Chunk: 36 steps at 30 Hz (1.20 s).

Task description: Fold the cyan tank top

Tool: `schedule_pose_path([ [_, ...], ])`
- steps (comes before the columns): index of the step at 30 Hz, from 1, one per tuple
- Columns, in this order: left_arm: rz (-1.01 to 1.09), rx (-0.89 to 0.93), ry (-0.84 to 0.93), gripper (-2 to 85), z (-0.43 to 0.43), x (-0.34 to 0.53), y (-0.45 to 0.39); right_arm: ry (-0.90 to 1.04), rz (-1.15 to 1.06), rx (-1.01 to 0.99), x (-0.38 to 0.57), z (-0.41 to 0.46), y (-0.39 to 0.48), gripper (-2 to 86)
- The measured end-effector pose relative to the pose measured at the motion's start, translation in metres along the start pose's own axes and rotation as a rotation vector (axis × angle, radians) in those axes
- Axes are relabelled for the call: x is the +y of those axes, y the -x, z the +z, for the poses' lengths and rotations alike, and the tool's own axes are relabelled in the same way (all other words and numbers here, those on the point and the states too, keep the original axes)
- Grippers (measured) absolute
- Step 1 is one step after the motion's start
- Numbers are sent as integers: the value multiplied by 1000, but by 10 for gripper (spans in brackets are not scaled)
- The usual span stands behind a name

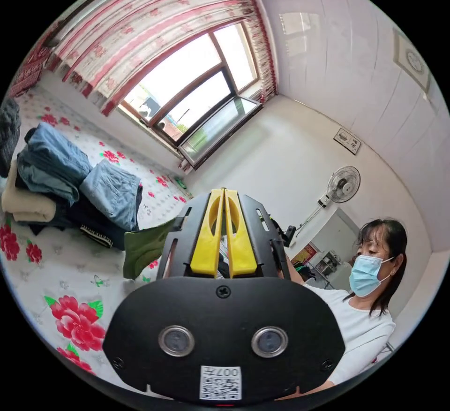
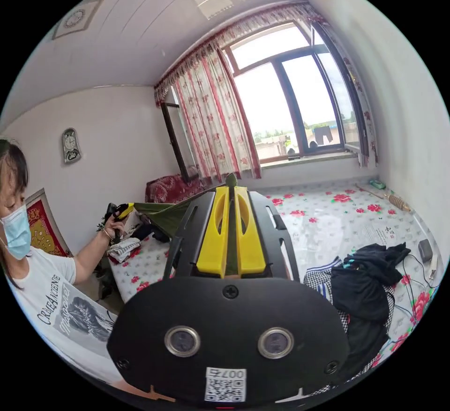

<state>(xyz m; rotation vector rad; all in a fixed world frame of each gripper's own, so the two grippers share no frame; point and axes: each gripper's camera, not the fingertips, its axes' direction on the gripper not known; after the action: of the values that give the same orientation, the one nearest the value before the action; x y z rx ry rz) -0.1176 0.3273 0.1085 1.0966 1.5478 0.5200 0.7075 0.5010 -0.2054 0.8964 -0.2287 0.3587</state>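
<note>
Right tool (image 2: 230,189): yellow jaws drawn narrow, nearly parallel, clamped on the top (image 2: 176,214). Green cloth in the slit between them, and a small peak of it poking out just past the tips. Olive green rather than cyan in this light.

From those tips, stretched sideways as a taut band through the air towards the left tool (image 2: 123,210), held well apart in a hand (image 2: 112,225) by the wall. Far corner of the band meeting that tool's yellow jaws, seemingly gripped there. Lifted clear of the bed (image 2: 328,223), touching nothing below.

In the left gripper view, left tool (image 1: 224,191) likewise narrow, jaws almost touching along their length. What sits in the slit too dim to tell. A fold of the top (image 1: 145,247) emerging from beside the tool's black housing and hanging down over the flowered sheet (image 1: 75,261).

Further out in that view: a stack of folded jeans (image 1: 70,171) with a cream piece (image 1: 28,204) and dark garments under it, on the sheet, well apart from the top. Beyond, a window (image 1: 197,92) under a red-and-white curtain (image 1: 140,21), and a fan (image 1: 344,185) against the wall.

In the right gripper view, a heap of black clothes (image 2: 365,279) over a checked piece (image 2: 318,282), on the bed just beside the tool's housing. A small folded pile (image 2: 123,249) near the bed's edge, below the hand. A clock (image 2: 70,145) on the wall.
</note>
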Motion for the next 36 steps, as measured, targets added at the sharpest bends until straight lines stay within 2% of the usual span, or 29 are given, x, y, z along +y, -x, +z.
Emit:
schedule_pose_path([
  [6,103,36,-14,-10,-56,19,-76,-59,-53,-73,4,-77,28,-1],
  [12,102,-22,71,-10,-72,46,-98,65,-12,-75,18,-73,23,-2],
  [15,53,-52,91,-10,-67,51,-77,168,37,-69,24,-39,8,-2],
  [20,-204,-52,69,-10,-41,49,18,272,185,-59,30,35,-34,-2],
  [24,-313,-49,17,-10,-24,33,61,217,250,-67,13,70,-52,-2],
  [30,-167,40,-29,-10,-18,-7,30,34,123,-114,-28,54,-24,-3],
  [36,-24,56,3,-10,-41,13,-9,23,-42,-181,-11,20,9,-2],
])
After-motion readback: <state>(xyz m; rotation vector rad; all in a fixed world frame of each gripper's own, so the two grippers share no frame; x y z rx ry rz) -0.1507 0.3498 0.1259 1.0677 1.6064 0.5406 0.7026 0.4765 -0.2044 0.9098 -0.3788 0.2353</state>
